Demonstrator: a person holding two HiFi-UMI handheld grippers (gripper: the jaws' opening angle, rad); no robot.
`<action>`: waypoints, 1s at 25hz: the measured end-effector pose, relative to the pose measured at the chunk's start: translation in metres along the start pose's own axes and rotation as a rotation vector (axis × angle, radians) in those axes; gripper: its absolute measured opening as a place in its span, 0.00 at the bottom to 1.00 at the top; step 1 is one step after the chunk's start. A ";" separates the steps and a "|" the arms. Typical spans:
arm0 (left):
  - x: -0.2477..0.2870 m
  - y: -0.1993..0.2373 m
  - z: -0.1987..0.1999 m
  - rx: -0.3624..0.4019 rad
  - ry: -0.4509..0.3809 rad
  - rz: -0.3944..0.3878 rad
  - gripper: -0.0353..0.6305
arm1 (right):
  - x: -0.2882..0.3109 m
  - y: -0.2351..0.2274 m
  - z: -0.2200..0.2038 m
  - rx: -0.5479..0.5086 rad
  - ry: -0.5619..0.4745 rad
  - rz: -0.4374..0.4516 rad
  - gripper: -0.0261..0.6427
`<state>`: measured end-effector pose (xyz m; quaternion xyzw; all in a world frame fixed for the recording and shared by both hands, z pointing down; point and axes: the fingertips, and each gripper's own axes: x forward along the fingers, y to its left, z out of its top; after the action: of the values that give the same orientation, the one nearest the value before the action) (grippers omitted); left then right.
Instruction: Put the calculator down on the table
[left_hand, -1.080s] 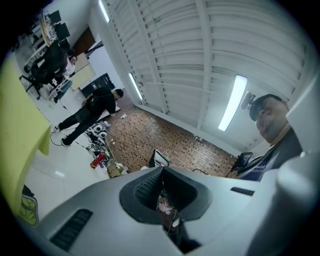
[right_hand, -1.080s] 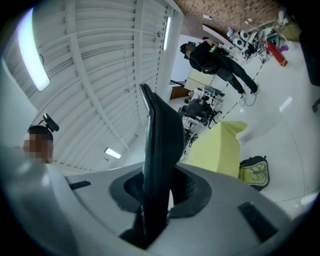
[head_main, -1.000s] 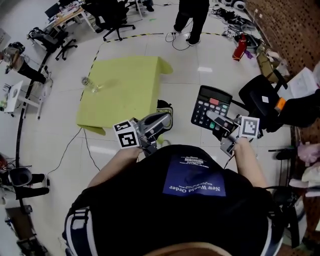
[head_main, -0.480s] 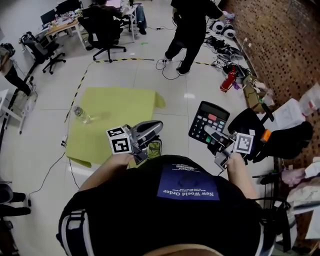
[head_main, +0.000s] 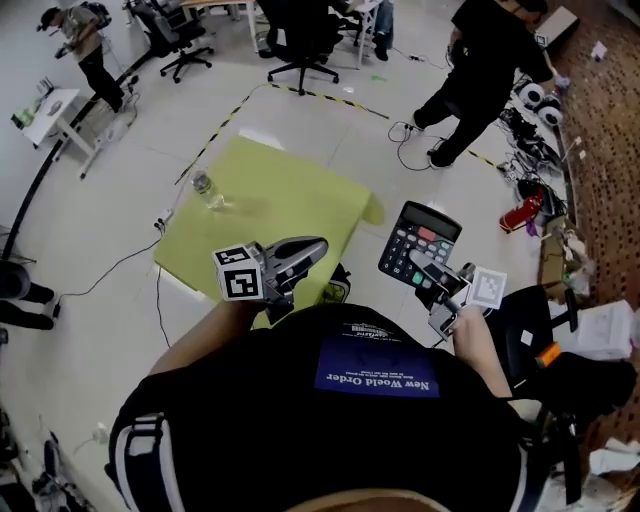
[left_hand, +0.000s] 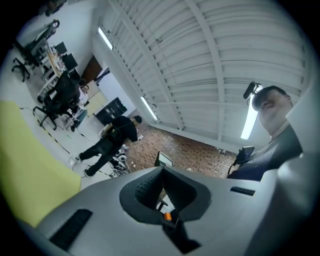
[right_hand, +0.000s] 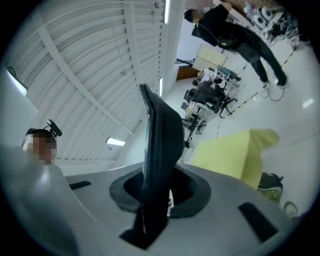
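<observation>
Head view alone: keys of calculator (head_main: 420, 240), bottle (head_main: 205, 188)

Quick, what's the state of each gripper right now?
Left gripper: closed, nothing between its jaws.
Right gripper: closed on the calculator.

worktop (head_main: 285, 195) ahead of me, to the left | bottle (head_main: 205, 188) on its far-left part | my left gripper (head_main: 316, 244) above its near edge | calculator (head_main: 425, 225) in my right gripper (head_main: 420, 260), right of worktop, over floor (head_main: 350, 130) | person (head_main: 485, 60) beyond, far right
</observation>
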<state>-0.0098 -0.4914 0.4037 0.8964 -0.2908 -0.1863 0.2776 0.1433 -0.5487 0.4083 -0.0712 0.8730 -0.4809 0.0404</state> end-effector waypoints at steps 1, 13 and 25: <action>0.007 0.002 0.002 0.015 -0.017 0.035 0.06 | 0.003 -0.004 0.009 -0.004 0.041 0.032 0.13; 0.056 0.003 0.039 0.047 -0.245 0.444 0.06 | 0.045 -0.050 0.106 0.077 0.412 0.307 0.13; -0.075 0.001 0.041 0.055 -0.344 0.498 0.06 | 0.148 -0.013 0.015 0.091 0.526 0.311 0.13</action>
<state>-0.0872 -0.4613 0.3852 0.7601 -0.5493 -0.2536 0.2371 0.0003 -0.5927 0.4107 0.1921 0.8314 -0.5096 -0.1104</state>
